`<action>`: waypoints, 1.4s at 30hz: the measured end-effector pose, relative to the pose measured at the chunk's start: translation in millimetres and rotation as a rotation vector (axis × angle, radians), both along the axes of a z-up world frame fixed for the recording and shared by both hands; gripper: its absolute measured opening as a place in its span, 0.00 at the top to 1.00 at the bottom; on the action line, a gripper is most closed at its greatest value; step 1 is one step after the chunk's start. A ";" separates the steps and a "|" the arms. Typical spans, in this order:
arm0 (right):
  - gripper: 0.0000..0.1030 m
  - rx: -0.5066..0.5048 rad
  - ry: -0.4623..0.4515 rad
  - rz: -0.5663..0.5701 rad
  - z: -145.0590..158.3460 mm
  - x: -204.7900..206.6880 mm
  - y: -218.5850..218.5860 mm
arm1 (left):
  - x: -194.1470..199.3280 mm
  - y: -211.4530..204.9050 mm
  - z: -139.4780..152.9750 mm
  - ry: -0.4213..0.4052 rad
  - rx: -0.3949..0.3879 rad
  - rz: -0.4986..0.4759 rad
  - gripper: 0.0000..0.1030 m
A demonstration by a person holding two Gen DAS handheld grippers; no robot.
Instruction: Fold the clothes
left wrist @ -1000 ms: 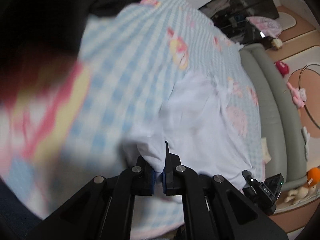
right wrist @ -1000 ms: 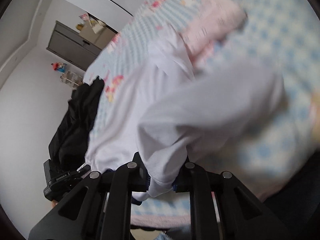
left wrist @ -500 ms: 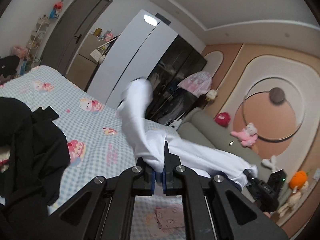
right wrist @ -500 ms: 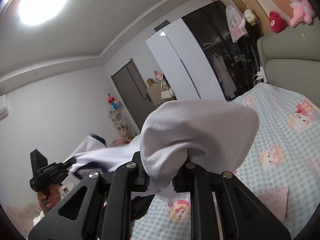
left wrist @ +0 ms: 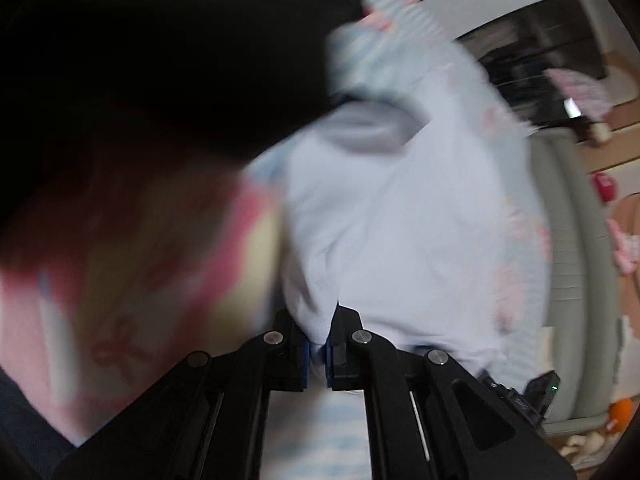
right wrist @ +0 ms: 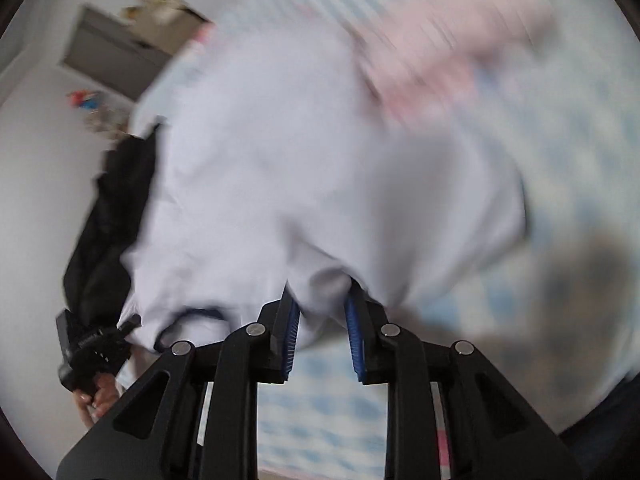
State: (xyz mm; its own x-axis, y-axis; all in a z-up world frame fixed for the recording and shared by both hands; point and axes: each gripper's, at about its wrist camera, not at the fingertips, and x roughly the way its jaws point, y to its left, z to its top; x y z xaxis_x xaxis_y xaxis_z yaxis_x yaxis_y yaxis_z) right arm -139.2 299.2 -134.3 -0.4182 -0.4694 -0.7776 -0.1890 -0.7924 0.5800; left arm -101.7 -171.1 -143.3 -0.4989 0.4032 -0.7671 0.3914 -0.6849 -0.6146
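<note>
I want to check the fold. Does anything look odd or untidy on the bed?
Yes: a black garment lies crumpled beside the white shirt, touching its edge. The white shirt is bunched, not flat.
</note>
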 end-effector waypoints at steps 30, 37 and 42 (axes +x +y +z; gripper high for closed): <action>0.89 0.134 -0.029 0.060 -20.4 28.1 -36.0 | 13.1 38.5 -26.5 0.055 0.194 -0.005 0.61; 0.47 -0.047 0.103 -0.002 2.0 7.5 -28.2 | -12.5 69.2 -21.2 0.038 0.136 -0.114 0.73; 0.85 -0.006 0.021 0.039 -30.7 -3.6 -53.2 | -7.9 73.5 -10.7 0.024 0.069 -0.140 0.91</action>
State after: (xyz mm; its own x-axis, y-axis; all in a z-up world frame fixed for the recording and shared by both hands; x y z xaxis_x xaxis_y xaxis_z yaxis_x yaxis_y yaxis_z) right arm -142.8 246.0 -165.0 -0.4157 -0.4906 -0.7658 -0.1452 -0.7954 0.5884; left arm -109.6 -97.6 -154.0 -0.4523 0.5214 -0.7235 0.2795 -0.6875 -0.6702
